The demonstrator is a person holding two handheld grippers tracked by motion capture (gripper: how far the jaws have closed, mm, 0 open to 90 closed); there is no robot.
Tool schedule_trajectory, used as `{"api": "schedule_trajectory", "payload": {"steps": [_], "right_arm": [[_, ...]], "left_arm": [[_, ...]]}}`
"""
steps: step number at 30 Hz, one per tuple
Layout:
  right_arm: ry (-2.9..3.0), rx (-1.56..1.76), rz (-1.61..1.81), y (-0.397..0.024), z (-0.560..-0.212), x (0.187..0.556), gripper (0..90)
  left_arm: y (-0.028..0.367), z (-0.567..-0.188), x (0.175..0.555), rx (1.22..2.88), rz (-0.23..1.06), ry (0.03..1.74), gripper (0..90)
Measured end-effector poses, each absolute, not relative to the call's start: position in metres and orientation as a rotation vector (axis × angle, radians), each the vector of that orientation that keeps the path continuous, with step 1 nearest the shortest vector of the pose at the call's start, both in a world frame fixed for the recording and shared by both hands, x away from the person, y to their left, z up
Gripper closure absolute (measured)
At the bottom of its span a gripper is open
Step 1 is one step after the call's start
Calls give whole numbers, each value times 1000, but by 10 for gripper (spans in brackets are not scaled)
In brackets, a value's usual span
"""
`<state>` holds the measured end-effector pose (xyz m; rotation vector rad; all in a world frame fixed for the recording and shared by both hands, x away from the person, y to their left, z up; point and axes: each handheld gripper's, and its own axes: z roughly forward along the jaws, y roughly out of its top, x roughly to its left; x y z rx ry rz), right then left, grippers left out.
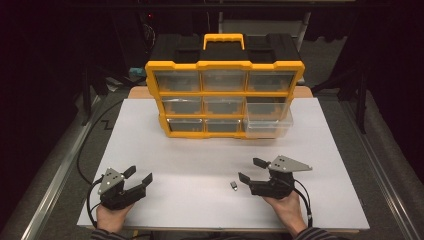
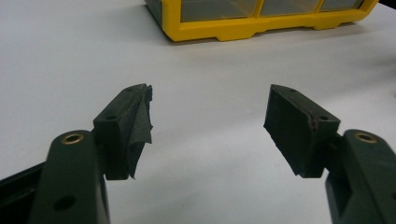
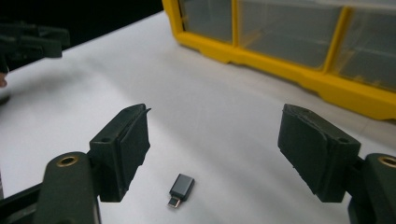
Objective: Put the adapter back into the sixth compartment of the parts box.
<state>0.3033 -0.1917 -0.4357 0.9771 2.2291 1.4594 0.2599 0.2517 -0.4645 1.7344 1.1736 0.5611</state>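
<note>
A small dark grey adapter plug (image 1: 233, 185) (image 3: 180, 189) lies flat on the white table, just left of my right gripper (image 1: 253, 170). That gripper (image 3: 215, 140) is open, its jaws wide apart with the plug on the table between and below them. My left gripper (image 1: 138, 175) (image 2: 208, 121) rests at the near left of the table, open and holding nothing. A yellow and black organizer (image 1: 225, 92) with clear drawers stands upright at the back centre. Its lower right drawer (image 1: 268, 122) is pulled out toward me.
The white tabletop (image 1: 200, 155) spreads between the grippers and the organizer. A black cable (image 1: 87, 145) runs off the table's left edge. Dark floor and metal rails flank both sides. The left gripper (image 3: 28, 42) appears far off in the right gripper view.
</note>
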Motion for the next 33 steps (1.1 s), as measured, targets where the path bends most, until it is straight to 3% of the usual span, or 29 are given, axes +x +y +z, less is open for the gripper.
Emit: {"api": "schedule_trajectory", "payload": {"steps": [5, 17, 33], "right_arm": [[2340, 926, 1349, -179, -431, 307, 273], [2569, 923, 1015, -159, -416, 323, 415], [2790, 1011, 724, -136, -429, 341, 545]], "left_arm": [[251, -464, 260, 1740, 557, 1167, 322], [251, -464, 260, 1748, 559, 1161, 322], [250, -464, 260, 1754, 561, 1160, 322]]}}
